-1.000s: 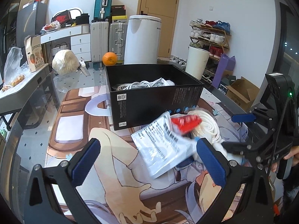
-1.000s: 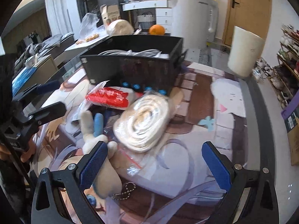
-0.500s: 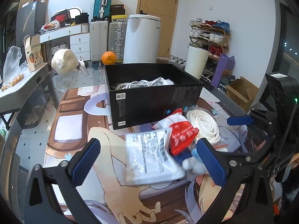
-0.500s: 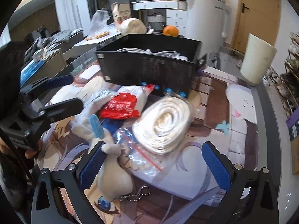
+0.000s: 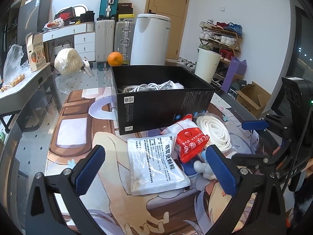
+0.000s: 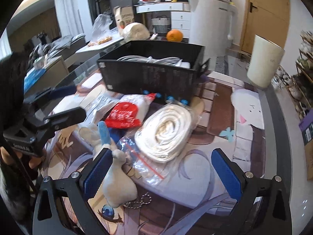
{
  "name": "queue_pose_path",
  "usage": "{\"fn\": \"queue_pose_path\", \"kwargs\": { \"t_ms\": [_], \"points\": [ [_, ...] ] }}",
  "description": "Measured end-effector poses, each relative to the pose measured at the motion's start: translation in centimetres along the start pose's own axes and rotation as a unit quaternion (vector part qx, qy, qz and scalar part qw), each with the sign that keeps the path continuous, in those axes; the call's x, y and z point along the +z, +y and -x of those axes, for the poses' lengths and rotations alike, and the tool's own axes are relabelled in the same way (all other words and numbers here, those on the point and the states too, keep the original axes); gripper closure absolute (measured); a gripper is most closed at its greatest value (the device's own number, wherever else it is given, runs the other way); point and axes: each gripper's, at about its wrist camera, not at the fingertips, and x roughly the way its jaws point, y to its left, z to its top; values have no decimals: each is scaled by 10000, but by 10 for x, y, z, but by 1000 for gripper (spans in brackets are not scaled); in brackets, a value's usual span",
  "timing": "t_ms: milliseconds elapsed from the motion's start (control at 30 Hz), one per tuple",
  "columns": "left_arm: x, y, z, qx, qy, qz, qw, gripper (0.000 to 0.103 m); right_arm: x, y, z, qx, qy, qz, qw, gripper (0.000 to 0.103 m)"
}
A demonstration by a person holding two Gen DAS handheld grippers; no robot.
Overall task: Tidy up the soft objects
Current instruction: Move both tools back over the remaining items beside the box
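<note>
Soft goods lie heaped on a printed mat covering the counter point(image 5: 39, 137), just in front of a black box point(image 5: 162, 105). From the left wrist camera, reading left to right: the left claw point(image 5: 154, 166) hangs wide open and empty above a flat white packet point(image 5: 154, 164) printed with black text; beside it a red packet point(image 5: 190, 143) rests on a white pouch, its lower edge overlapping a blue-and-white plush toy point(image 5: 197, 166) (mostly hidden here behind the claw's right finger); then a coiled white rope point(image 5: 213, 131) lies nearest the right claw point(image 5: 254, 124), seen at the frame's edge.

The right wrist camera looks at the same pile from the other side. At far left the left claw point(image 6: 62, 105) shows as two spread fingers over the white packet point(image 6: 101, 101). Next come the red packet point(image 6: 123, 115), the plush toy point(image 6: 115, 178) now in full, with a ball chain at its base, and the rope point(image 6: 168, 129) sealed in a clear zip bag. The right claw point(image 6: 158, 174) is also spread open, holding nothing, its left finger against the toy.

Both views show white cables point(image 5: 148, 87) already inside the box, and an orange point(image 5: 115, 58) on the counter behind it. Only the left camera takes in the shoe rack point(image 5: 221, 37) along the wall.
</note>
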Motion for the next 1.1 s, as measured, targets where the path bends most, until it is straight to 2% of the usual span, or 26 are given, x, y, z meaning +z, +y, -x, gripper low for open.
{"fn": "queue_pose_path", "kwargs": {
  "t_ms": [333, 433, 933, 1100],
  "points": [
    [0, 6, -1, -7, 14, 138, 9999, 0, 1, 4, 11, 93, -120, 112, 9998, 1],
    [-1, 4, 1, 172, 56, 90, 9998, 0, 0, 11, 14, 166, -150, 214, 9995, 1],
    [-10, 4, 18, 334, 47, -2, 9994, 0, -9, 48, 0, 534, 149, 742, 9957, 2],
    [-10, 6, 18, 379, 25, 58, 9993, 0, -12, 56, -6, 669, 278, 880, 9935, 23]
  ]
}}
